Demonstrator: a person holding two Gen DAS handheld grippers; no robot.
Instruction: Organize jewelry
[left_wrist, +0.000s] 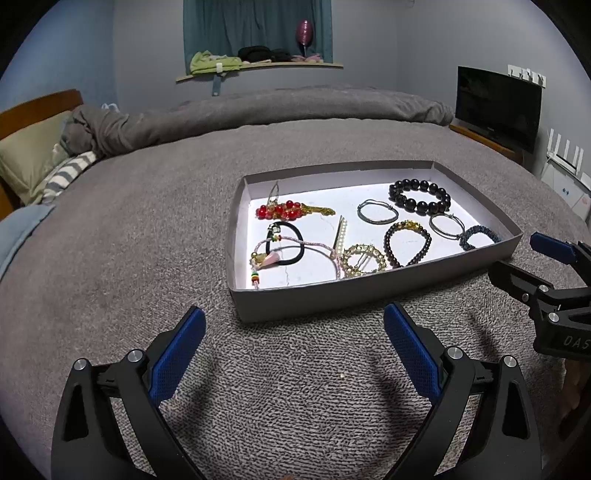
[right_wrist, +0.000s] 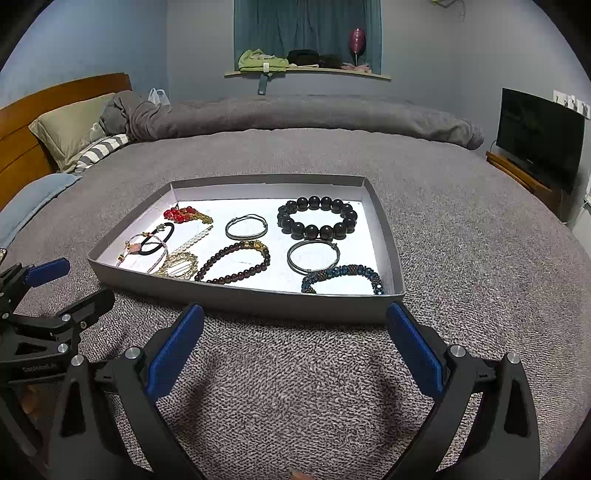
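A shallow grey tray (left_wrist: 332, 297) (right_wrist: 236, 301) with a white floor lies on the bed. Inside lie a black bead bracelet (left_wrist: 419, 195) (right_wrist: 317, 218), a dark red bead bracelet (left_wrist: 406, 243) (right_wrist: 232, 262), two silver bangles (left_wrist: 377, 212) (right_wrist: 313, 256), a blue beaded bracelet (left_wrist: 476, 236) (right_wrist: 341, 277), a red bead piece (left_wrist: 284, 211) (right_wrist: 181, 214), a black hair tie (left_wrist: 286, 243) (right_wrist: 157, 238), a pearl clip (left_wrist: 339, 232) (right_wrist: 192, 240) and a gold ring clip (left_wrist: 364, 259) (right_wrist: 177, 264). My left gripper (left_wrist: 293, 354) and right gripper (right_wrist: 293, 354) both stand open and empty, just short of the tray's near wall.
The grey blanket (left_wrist: 147, 221) covers the bed. Pillows (left_wrist: 33, 158) and a wooden headboard (right_wrist: 33, 110) are at the left. A rolled duvet (right_wrist: 295, 114) lies at the far edge. A TV (right_wrist: 539, 136) stands at the right, and a shelf (right_wrist: 306, 72) with clothes is on the back wall.
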